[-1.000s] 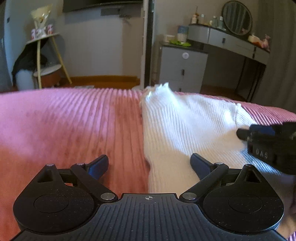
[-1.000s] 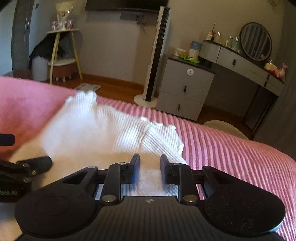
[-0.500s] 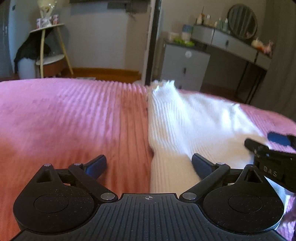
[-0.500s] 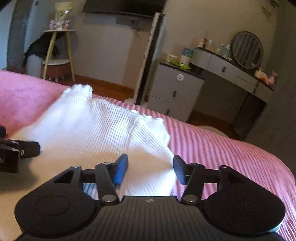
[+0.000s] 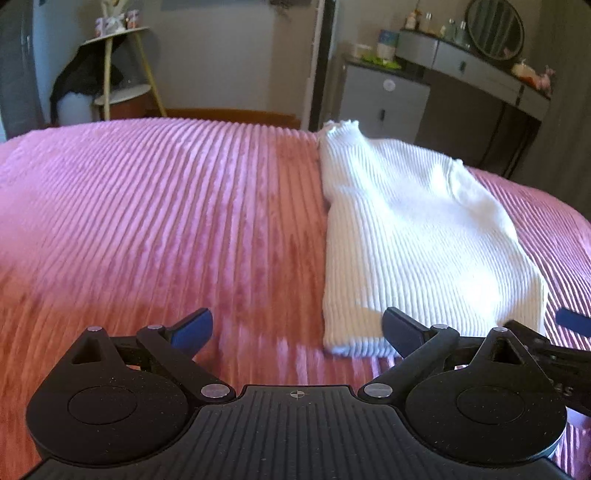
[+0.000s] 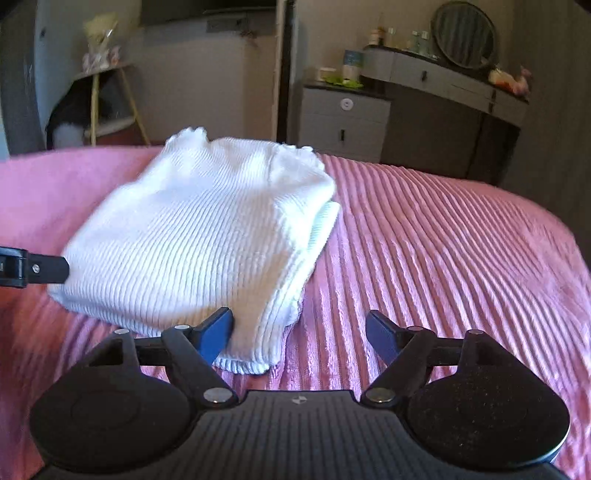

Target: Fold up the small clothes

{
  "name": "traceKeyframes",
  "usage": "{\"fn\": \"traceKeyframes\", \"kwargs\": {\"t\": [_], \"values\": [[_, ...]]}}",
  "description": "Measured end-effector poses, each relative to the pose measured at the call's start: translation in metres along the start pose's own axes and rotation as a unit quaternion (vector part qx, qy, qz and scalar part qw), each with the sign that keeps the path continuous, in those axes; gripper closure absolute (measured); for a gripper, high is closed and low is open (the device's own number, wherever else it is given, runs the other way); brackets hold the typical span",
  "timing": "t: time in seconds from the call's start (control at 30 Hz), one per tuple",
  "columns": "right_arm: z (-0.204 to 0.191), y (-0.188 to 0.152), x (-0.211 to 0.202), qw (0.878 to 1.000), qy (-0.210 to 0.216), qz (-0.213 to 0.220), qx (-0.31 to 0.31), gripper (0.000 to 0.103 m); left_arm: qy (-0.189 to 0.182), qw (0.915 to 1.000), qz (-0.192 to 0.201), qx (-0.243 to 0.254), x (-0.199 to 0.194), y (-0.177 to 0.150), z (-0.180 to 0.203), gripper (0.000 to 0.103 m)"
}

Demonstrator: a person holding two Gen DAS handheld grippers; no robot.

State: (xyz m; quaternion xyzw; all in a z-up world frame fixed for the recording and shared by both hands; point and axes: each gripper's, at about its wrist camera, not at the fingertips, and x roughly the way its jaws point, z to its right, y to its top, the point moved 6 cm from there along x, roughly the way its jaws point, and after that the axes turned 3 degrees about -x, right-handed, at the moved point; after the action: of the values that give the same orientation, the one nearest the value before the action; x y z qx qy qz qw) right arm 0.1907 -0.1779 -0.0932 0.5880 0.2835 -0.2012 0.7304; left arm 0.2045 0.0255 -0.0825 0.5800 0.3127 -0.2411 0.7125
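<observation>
left gripper: jaws spread wide, holding nothing, low over the bed.
right gripper: jaws spread wide, holding nothing; its tips also show at the far right edge of the left wrist view.
white ribbed garment: folded, lying flat on the bed; ahead and right of the left gripper, near corner just in front of its right finger.
same garment, right wrist view: ahead and left of the right gripper, near hem just beside its left finger; stacked layers visible along its right edge.
pink ribbed blanket: covers the bed under both grippers.
background: grey dresser and round mirror beyond the bed.
</observation>
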Motion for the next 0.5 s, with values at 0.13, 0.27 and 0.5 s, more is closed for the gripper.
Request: {"fn": "traceKeyframes", "kwargs": {"t": [0.13,0.27,0.5], "values": [[-0.01,0.003,0.003,0.999,-0.011,-0.003,-0.039,0.023,0.001,1.0,-0.007,-0.001,0.0,-0.002,-0.001,0.002],[-0.009,0.003,0.01,0.999,-0.011,-0.015,-0.035,0.021,0.002,0.9999,-0.013,-0.007,0.003,-0.005,-0.002,0.002],[-0.007,0.002,0.022,0.999,-0.011,-0.029,-0.04,0.012,0.007,0.9998,-0.02,-0.004,0.012,-0.007,-0.001,0.002]]}}
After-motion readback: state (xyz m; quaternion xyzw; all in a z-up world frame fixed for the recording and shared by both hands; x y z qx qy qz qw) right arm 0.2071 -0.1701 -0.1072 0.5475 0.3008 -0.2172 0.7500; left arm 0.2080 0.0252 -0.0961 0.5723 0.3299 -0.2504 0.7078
